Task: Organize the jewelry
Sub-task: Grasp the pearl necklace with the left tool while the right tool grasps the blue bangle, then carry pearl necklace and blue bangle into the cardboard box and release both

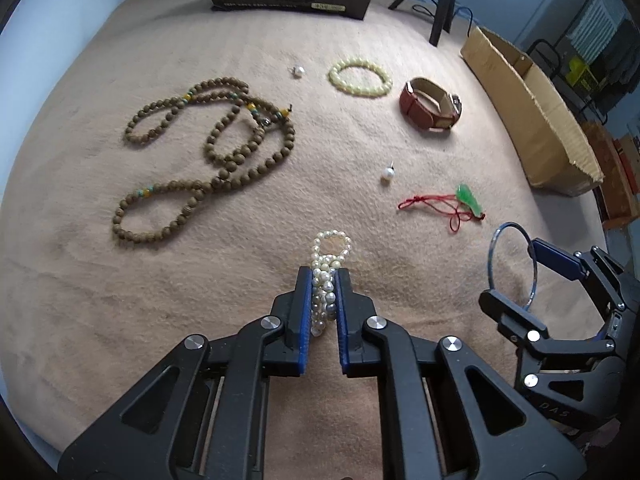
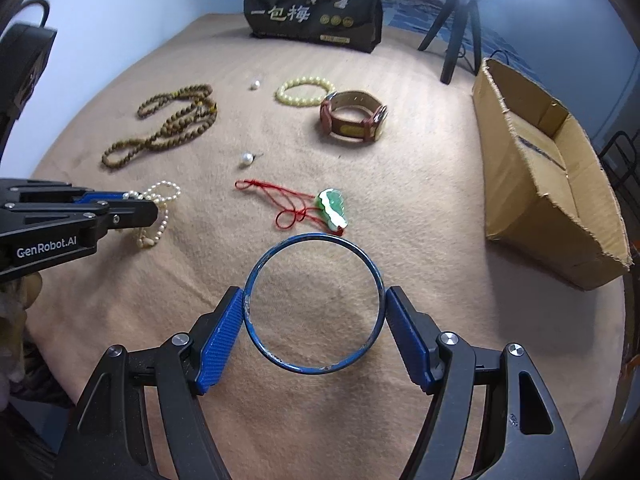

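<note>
My left gripper is shut on a white pearl bracelet low over the tan blanket; it also shows in the right wrist view. My right gripper is shut on a blue bangle, which also shows in the left wrist view. On the blanket lie a brown bead necklace, a yellow bead bracelet, a brown leather watch, two pearl earrings and a green pendant on a red cord.
An open cardboard box stands at the right edge of the blanket. A black printed bag stands at the back. A black tripod stands behind the box.
</note>
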### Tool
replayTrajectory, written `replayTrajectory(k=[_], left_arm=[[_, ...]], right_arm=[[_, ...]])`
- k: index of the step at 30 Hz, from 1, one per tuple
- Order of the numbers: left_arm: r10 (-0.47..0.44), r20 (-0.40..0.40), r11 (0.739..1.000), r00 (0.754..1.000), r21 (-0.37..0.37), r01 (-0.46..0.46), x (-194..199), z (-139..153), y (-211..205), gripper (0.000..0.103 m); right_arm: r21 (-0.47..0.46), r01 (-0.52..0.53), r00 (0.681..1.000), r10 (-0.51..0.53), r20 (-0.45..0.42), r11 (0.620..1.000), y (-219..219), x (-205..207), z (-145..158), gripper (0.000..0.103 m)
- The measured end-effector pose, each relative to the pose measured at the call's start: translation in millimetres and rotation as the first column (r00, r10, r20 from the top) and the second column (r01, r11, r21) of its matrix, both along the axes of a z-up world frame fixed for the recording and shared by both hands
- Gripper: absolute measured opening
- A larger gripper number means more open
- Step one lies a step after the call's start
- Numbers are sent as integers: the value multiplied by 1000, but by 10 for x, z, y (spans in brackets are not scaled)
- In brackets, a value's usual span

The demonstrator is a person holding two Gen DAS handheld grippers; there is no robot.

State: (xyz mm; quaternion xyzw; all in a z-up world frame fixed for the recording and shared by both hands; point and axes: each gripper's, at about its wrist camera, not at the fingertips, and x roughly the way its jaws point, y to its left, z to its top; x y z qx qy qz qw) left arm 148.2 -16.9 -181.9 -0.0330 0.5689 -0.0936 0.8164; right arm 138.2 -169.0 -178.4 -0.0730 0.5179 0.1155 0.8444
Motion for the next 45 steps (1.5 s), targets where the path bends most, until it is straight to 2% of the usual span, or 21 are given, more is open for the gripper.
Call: replayTrajectory(k=[4,14,23,34,45], left_arm=[[15,25,999,1000,-33,-15,-2,128,5,9],[13,138,997,990,-81,-2,-19,665,-31,8],[-26,192,991,981,-123,50,98,958,-355,8],[-93,227,983,969,-134,126,408,1108,-869,8],[-147,253,973,956,-138,186,842,1175,-1412,8]], right_arm=[[12,7,1000,-8,25,1000,-40,-15,134,71],[32,21,995,-24,93,999,-180,-45,516,71],[26,67,989,-70,129,997,-481,68,782,71],[-11,194,967,-189,174,981,-1049,291,977,71],[-25,286,942,-276,193,958,-1538,527,981,71]])
